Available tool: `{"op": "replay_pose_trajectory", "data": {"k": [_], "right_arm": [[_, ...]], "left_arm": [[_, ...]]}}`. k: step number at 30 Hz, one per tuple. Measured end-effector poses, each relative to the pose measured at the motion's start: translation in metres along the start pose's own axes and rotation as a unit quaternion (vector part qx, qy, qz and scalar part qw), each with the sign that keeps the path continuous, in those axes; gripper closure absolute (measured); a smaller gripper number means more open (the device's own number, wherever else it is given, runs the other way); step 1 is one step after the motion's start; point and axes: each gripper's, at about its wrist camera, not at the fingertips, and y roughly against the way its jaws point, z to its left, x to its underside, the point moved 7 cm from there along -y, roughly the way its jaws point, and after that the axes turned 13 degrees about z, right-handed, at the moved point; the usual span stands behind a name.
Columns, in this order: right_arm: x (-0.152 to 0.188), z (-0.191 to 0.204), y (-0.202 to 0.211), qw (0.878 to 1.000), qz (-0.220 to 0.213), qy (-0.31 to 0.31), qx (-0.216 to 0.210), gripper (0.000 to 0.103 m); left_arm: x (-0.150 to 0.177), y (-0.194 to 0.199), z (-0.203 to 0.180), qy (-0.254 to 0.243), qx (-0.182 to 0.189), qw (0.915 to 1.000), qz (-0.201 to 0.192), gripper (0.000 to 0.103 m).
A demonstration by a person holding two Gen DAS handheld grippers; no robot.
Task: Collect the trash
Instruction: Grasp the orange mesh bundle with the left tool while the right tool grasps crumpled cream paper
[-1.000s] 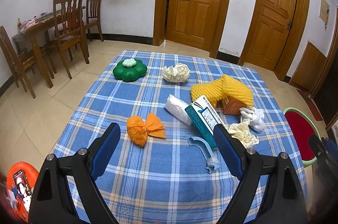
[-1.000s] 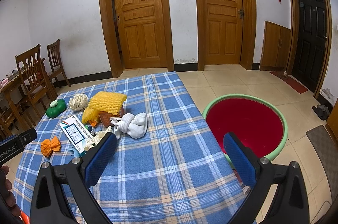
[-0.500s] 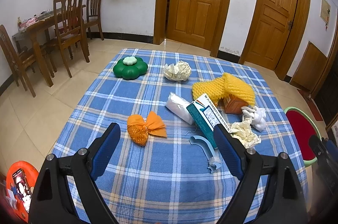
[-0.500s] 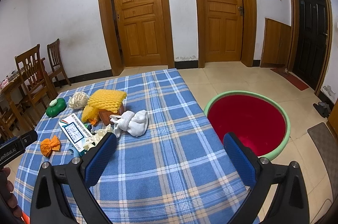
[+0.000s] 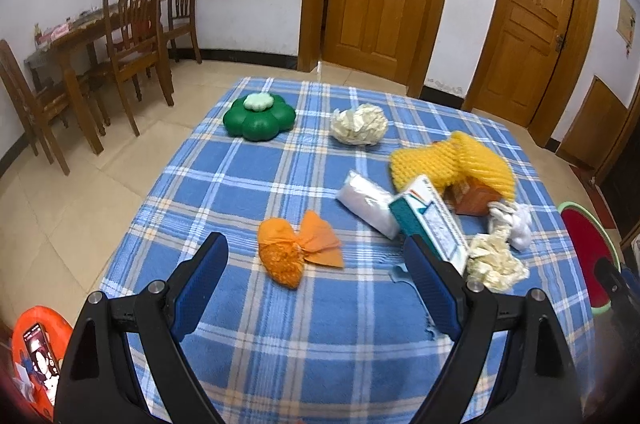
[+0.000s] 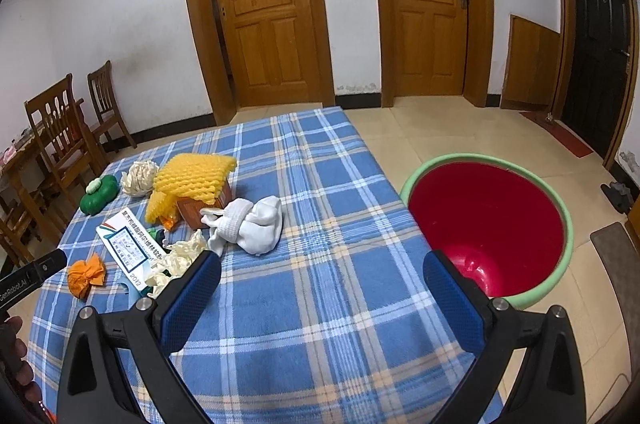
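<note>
Fingers of the left gripper stand spread wide, gripping nothing, above the near part of the plaid table; the right gripper hangs just as wide apart and empty over the table's near right corner.

Only the right view takes in the whole red tub with its green rim, standing on the floor just past the table's right edge — the left view catches a mere sliver of it. The left view alone shows an orange tray with a phone on it, low at the left.

The trash lies in a loose heap on the far half of the cloth: an orange wrapper nearest the left gripper, a white packet, a teal box leaning on it, yellow foam net draped over a brown carton, crumpled paper and a white rag. A green flower-shaped dish and another paper wad sit further back.

Cloth in front of both grippers is bare. Chairs stand well off to the left.
</note>
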Motion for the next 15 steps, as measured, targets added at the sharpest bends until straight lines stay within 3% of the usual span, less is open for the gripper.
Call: {"op": "replay_pose_trajectory", "data": {"k": [9,15], "right_arm": [[-0.007,0.012,-0.025,0.999,0.035,0.009,-0.017,0.000],[-0.007,0.019,-0.034,0.999,0.045,0.016,-0.020,0.000]], "left_arm": [[-0.002,-0.032,0.016,0.016,0.008,0.9990,0.042,0.014],[0.002,-0.055,0.013,0.011,0.022,0.9970,0.073,0.027]]}}
